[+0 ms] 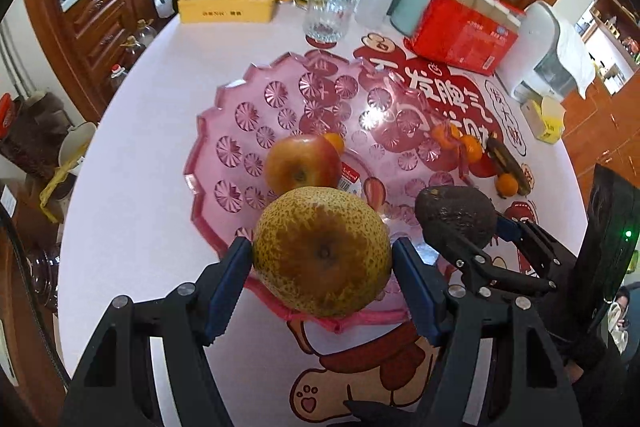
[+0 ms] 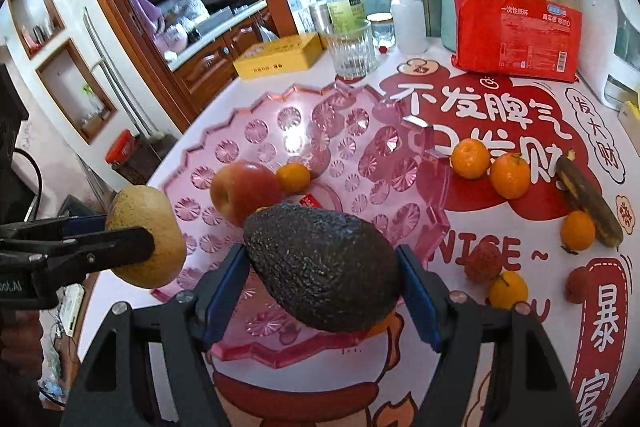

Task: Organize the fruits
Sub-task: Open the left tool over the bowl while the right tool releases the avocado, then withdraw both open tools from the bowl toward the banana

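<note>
a home kitchen: carved wooden cabinets point(image 1: 100, 15) run under a worktop crowded with bags, a white water filter jug point(image 1: 548, 55) and a pack of paper cups point(image 2: 520, 23) sit on the counter point(image 1: 132, 187) (its cover printed with festive red lettering), beside a pink glass fruit dish point(image 1: 240, 115).

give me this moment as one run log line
left hand-held gripper: shut on pear | right hand-held gripper: shut on avocado | pink tray: apple, one orange
</note>
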`<control>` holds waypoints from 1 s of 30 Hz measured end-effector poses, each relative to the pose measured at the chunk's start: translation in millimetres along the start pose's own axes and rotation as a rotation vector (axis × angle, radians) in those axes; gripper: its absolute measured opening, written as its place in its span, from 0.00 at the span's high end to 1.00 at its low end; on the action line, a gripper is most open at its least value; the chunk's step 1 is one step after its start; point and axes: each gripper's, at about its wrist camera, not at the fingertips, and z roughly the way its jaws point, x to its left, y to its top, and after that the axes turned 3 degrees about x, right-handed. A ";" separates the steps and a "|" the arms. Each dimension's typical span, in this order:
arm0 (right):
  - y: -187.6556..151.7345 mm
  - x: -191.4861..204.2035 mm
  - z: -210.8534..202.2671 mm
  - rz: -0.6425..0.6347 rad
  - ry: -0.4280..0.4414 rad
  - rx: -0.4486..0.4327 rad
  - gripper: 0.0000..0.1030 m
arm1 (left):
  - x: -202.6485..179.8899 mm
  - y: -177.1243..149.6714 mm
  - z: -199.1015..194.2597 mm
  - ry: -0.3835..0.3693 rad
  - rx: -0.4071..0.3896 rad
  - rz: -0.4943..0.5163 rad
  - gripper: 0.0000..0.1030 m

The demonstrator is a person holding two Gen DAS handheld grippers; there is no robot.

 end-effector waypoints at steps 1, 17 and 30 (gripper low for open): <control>0.8 0.0 2.7 -0.002 -0.006 0.005 0.28 | -0.1 1.6 4.1 -0.004 0.008 0.002 0.32; 12.2 1.3 8.4 -0.026 -0.013 -0.009 0.28 | -1.6 7.5 12.4 -0.034 -0.005 0.003 0.39; -14.3 -3.0 -21.4 0.051 -0.007 -0.036 0.28 | -14.0 -14.2 -8.0 -0.044 -0.007 0.024 0.39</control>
